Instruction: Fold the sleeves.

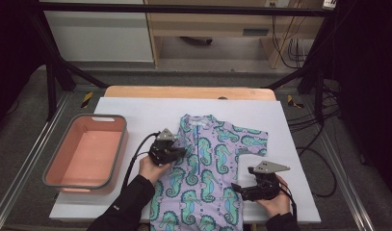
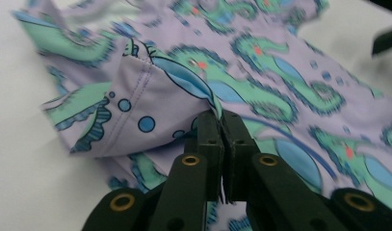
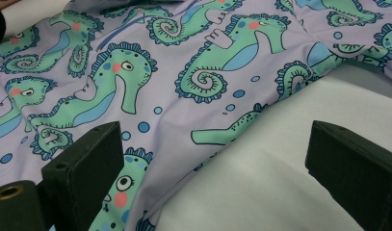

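A: Seahorse garment (image 1: 208, 168) flat on bench (image 1: 136, 108). Left gripper (image 2: 221, 120) clamped on folded sleeve (image 2: 150, 103); right gripper (image 3: 213, 159) wide, astride side hem.

B: Thin pinch noted. Likely slip or bunched fold if pulled quickly.

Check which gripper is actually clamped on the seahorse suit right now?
The left gripper: its jaws are shut on a pinched fold of the seahorse-print suit at its sleeve. The right gripper has jaws wide apart over the suit's edge, gripping nothing.

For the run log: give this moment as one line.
left gripper: shut on sleeve | right gripper: open at swimsuit edge | tub: left
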`<state>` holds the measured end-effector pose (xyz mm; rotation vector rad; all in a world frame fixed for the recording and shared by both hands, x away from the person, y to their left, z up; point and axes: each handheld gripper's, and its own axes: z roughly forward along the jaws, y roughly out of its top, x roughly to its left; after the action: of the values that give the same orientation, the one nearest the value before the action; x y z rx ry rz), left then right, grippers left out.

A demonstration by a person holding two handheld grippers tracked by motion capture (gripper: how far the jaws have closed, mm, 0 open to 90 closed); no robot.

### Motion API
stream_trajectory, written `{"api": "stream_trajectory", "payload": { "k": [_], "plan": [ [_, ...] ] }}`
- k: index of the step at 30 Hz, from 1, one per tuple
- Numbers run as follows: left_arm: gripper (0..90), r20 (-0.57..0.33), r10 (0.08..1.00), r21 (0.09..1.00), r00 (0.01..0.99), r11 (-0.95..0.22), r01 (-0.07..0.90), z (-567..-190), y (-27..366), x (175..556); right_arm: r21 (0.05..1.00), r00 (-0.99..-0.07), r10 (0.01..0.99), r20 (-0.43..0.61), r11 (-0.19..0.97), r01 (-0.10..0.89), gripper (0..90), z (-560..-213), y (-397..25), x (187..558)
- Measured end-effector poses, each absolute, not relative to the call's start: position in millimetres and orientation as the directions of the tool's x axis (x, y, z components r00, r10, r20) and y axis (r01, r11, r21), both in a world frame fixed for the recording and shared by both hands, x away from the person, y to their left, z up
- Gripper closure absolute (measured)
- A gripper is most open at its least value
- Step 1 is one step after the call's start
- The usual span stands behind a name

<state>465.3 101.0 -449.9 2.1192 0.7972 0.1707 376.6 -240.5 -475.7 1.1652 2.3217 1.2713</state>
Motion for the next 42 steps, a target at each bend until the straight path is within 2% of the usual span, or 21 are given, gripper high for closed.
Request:
{"api": "stream_trajectory", "payload": {
  "k": [3, 4, 8, 10, 14, 19, 23, 26, 29, 31, 32, 34, 38, 42],
  "plan": [
    [86.4, -0.128, 0.570, 0.741, 0.811, -0.489, 0.460, -456, 96, 456, 0.794, -0.651, 0.745, 0.148, 0.303, 0.527, 6.8, -476, -240, 377],
    [83.6, -0.130, 0.569, 0.734, 0.812, -0.496, 0.464, -458, 96, 454, 0.794, -0.649, 0.746, 0.150, 0.300, 0.528, 6.8, -476, -240, 377],
    [61.8, -0.120, 0.597, 0.730, 0.793, -0.489, 0.478, -456, 99, 452, 0.794, -0.651, 0.744, 0.149, 0.302, 0.527, 6.8, -476, -240, 376],
    [47.7, -0.113, 0.616, 0.749, 0.780, -0.463, 0.474, -450, 105, 453, 0.794, -0.651, 0.744, 0.149, 0.302, 0.527, 6.8, -476, -240, 377],
    [28.3, -0.141, 0.665, 0.773, 0.733, -0.389, 0.501, -436, 120, 465, 0.794, -0.650, 0.745, 0.149, 0.301, 0.528, 6.8, -476, -240, 377],
    [16.3, -0.162, 0.746, 0.764, 0.646, -0.319, 0.560, -433, 130, 492, 0.794, -0.652, 0.744, 0.147, 0.304, 0.526, 6.8, -476, -240, 377],
    [16.5, -0.187, 0.771, 0.738, 0.609, -0.299, 0.605, -446, 128, 509, 0.792, -0.651, 0.744, 0.151, 0.303, 0.530, 6.8, -476, -240, 377],
    [22.8, -0.199, 0.779, 0.713, 0.595, -0.302, 0.633, -458, 127, 517, 0.793, -0.653, 0.743, 0.150, 0.304, 0.528, 6.9, -476, -240, 377],
    [32.8, -0.233, 0.766, 0.692, 0.600, -0.303, 0.655, -465, 126, 521, 0.794, -0.654, 0.742, 0.148, 0.305, 0.525, 6.9, -476, -240, 377],
    [42.8, -0.249, 0.753, 0.692, 0.609, -0.301, 0.656, -467, 125, 521, 0.796, -0.653, 0.743, 0.148, 0.302, 0.525, 6.9, -476, -240, 377],
    [44.5, -0.250, 0.750, 0.693, 0.612, -0.302, 0.654, -467, 124, 521, 0.795, -0.653, 0.742, 0.149, 0.303, 0.526, 6.9, -476, -240, 377],
    [54.5, -0.266, 0.735, 0.695, 0.624, -0.302, 0.652, -466, 122, 520, 0.793, -0.653, 0.743, 0.150, 0.304, 0.528, 7.0, -476, -240, 377],
    [66.7, -0.260, 0.724, 0.695, 0.639, -0.318, 0.644, -466, 118, 517, 0.793, -0.654, 0.742, 0.149, 0.305, 0.527, 6.9, -476, -240, 377],
    [83.7, -0.260, 0.712, 0.704, 0.652, -0.323, 0.633, -463, 117, 515, 0.793, -0.653, 0.742, 0.148, 0.305, 0.527, 7.0, -476, -240, 377]
  ]
}}
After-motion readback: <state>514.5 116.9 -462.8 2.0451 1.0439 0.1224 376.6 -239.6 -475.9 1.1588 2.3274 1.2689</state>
